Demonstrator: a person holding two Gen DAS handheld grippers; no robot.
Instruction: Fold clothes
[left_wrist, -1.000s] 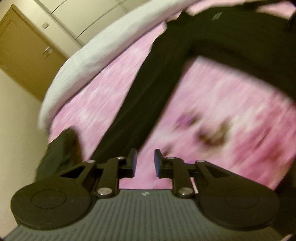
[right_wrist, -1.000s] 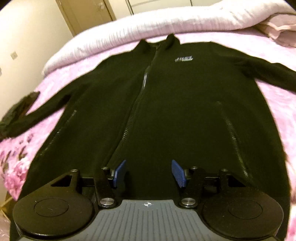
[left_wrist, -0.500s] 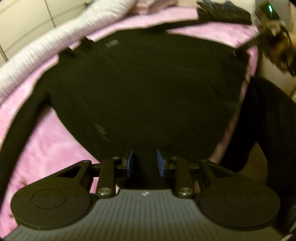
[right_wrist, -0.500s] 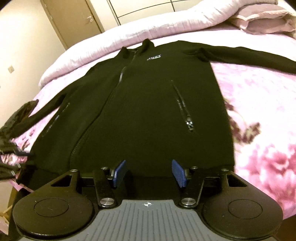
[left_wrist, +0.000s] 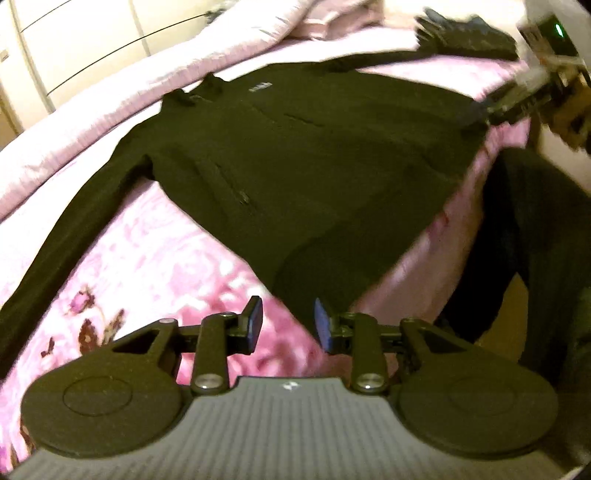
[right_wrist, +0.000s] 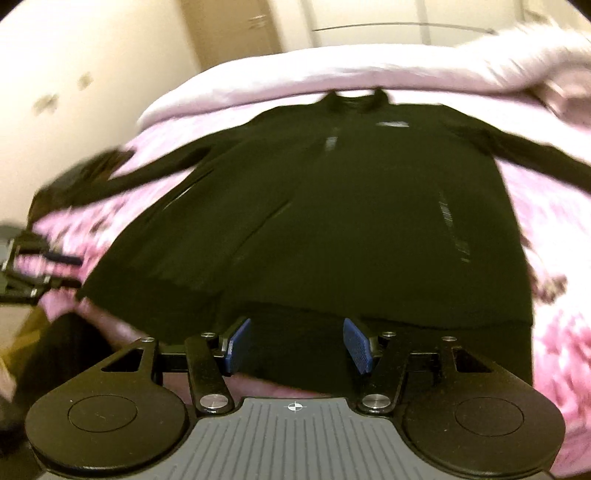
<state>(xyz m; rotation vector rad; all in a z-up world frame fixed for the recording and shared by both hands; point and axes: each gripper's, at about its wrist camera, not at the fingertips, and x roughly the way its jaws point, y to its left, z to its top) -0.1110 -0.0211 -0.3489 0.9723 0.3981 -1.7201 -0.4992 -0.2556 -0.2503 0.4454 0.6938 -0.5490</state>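
Black jacket (right_wrist: 332, 206) flat on pink bedspread (left_wrist: 155, 266), left gripper (left_wrist: 287, 325) part open over the hem corner, empty, right gripper (right_wrist: 295, 347) wide open at the bed's near edge, empty

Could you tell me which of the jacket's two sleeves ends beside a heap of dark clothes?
In the right wrist view, it is the left-hand sleeve of the black jacket: its cuff meets a dark heap at the bed's edge. The right-hand sleeve lies on bare pink bedspread.

Nothing here reads clearly. The black jacket (right_wrist: 332, 221) carries a small white chest logo (right_wrist: 392, 124), upper centre-right of the right wrist view, too blurred to make out.
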